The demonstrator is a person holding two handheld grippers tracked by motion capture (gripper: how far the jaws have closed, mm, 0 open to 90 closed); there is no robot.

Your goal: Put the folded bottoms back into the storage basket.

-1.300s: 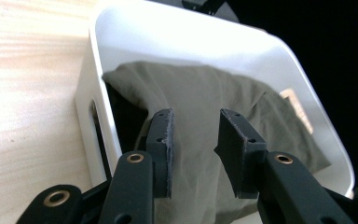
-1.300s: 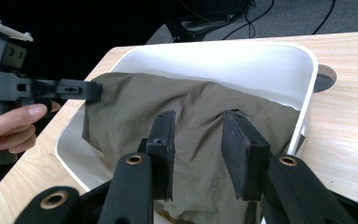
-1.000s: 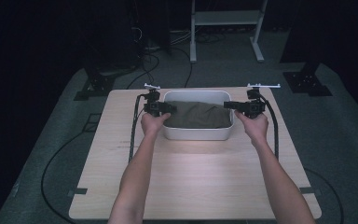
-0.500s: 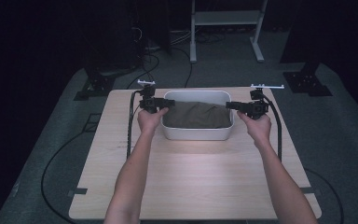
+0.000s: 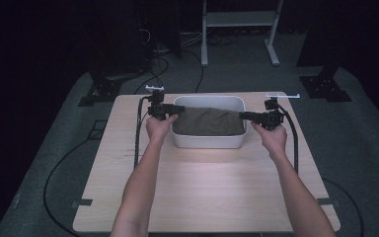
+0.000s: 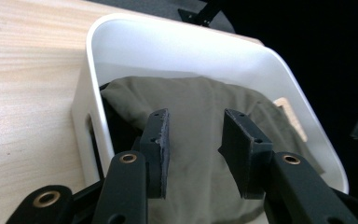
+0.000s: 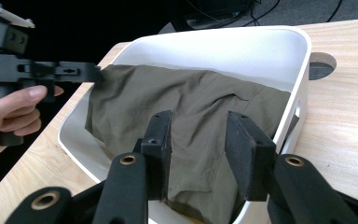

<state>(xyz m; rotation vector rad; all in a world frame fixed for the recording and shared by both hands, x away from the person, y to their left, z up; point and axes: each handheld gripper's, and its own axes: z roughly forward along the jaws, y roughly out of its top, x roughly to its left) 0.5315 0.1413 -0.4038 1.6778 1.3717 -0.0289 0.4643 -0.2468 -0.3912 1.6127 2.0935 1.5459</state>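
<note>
while flanking tub, both tools agape

I see a plain olive-green cloth in a white tub on my pale, wood-grained table. Both grippers, left and right, are black.

Rumpled olive cloth in white tub.

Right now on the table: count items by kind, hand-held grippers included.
White bin: 1
Olive cloth in the bin: 1
Hand-held grippers: 2, left and right, both open
Total: 4
</note>
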